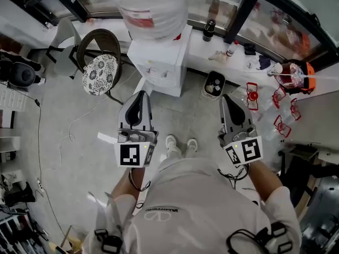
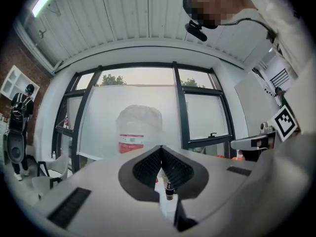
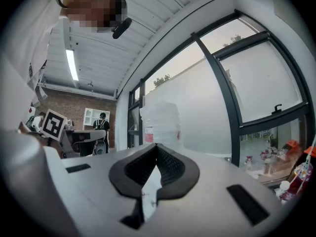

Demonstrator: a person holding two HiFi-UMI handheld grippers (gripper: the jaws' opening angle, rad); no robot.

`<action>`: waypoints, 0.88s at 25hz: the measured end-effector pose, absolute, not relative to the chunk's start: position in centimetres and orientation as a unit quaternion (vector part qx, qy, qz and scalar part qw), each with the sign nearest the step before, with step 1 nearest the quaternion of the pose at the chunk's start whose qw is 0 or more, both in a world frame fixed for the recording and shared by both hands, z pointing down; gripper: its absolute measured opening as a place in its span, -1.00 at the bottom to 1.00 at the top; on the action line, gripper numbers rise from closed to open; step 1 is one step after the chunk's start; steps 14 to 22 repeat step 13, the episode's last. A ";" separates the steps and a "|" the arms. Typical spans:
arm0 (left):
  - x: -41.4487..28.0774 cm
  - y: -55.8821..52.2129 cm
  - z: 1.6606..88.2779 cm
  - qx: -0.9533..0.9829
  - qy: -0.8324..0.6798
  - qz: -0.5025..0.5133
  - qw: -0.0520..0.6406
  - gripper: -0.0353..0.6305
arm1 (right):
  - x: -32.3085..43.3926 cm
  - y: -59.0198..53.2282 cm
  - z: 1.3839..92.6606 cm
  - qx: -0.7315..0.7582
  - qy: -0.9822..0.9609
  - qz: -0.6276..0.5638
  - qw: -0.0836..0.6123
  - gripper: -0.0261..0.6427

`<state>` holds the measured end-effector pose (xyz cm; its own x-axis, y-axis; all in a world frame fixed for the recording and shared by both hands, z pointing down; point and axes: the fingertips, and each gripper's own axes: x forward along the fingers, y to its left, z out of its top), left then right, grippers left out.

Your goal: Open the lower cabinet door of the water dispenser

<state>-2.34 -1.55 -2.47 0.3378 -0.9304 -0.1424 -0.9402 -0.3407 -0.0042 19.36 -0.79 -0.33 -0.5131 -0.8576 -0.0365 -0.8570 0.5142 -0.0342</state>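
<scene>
The white water dispenser (image 1: 159,57) stands ahead of me by the window, with a large clear bottle (image 1: 153,4) on top. From above, its front face is steeply foreshortened and the lower door cannot be made out. My left gripper (image 1: 139,97) and right gripper (image 1: 229,100) are held level side by side in front of it, a good step back from it. Both are shut with nothing between their pads. The bottle (image 2: 139,127) rises beyond the closed tips of the left gripper (image 2: 161,147). It also shows as the bottle (image 3: 162,122) past the right gripper (image 3: 157,145).
A chair with a floral cushion (image 1: 99,74) stands left of the dispenser and a black bin (image 1: 214,83) to its right. Red-and-clear items (image 1: 280,126) lie on the floor at right. A cable (image 1: 69,134) trails across the floor at left. A person (image 2: 19,112) stands far off.
</scene>
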 end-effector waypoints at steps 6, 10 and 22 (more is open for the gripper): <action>-2.6 -1.8 -2.8 -0.815 0.574 0.063 0.048 -0.89 | 19.0 -1.1 -0.5 -0.489 0.872 -0.004 0.022 -0.88; -2.4 -1.5 -2.9 -0.816 0.572 0.061 0.048 -0.89 | 18.7 -0.9 -0.6 -0.484 0.875 -0.004 0.020 -0.88; -2.3 -1.2 -3.0 -0.817 0.571 0.059 0.048 -0.89 | 18.5 -0.6 -0.6 -0.480 0.877 -0.005 0.018 -0.88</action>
